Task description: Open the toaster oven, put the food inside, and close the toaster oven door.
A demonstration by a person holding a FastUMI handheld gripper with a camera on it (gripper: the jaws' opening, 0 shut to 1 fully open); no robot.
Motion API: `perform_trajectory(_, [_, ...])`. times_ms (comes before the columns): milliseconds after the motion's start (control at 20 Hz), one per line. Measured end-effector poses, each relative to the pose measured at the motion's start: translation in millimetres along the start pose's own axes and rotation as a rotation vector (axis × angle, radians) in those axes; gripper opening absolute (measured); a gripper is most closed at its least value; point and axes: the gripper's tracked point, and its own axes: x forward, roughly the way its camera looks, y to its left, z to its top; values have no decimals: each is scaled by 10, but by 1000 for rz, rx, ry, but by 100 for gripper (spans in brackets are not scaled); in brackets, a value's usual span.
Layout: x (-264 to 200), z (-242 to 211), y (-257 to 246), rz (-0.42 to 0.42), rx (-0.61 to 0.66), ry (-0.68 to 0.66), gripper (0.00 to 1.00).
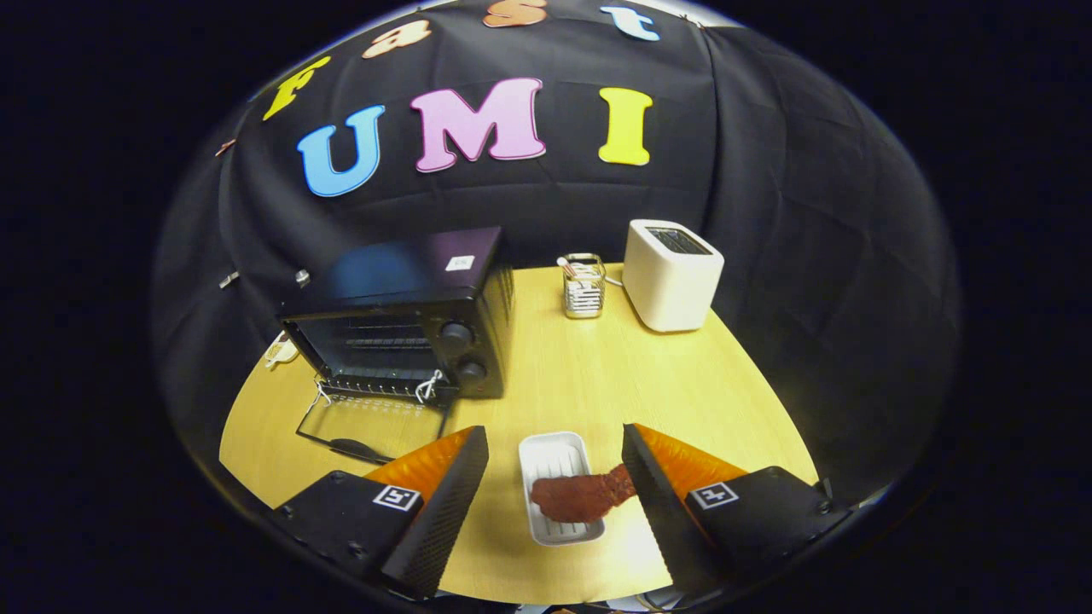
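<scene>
Between my two fingers, which are spread wide and pinch nothing, my gripper (554, 473) hangs above the wooden yellow table (597, 375). At the centre left of the frame stands the black boxy toaster oven (401, 328); its glass door (375, 422) lies folded down flat, so I judge the opening step is finished. The white ridged plastic tray (554, 456) waits low in the middle, and the reddish-brown piece of food (580, 497) rests across it, reaching toward my right finger. I think gripping it comes next.
</scene>
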Motion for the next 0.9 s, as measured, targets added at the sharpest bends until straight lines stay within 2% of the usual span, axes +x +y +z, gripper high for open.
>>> perform_trajectory(300, [263,-382,-407,82,71,137,99])
perform_trajectory(500, [424,-696,-458,169,128,248,97])
perform_trajectory(650, [488,-763,-450,228,169,281,96])
perform_trajectory(800, [555,-754,-408,280,199,286,84])
perform_trajectory(850, [571,-763,-384,293,211,296,74])
perform_trajectory(900, [543,-818,-384,296,222,319,69])
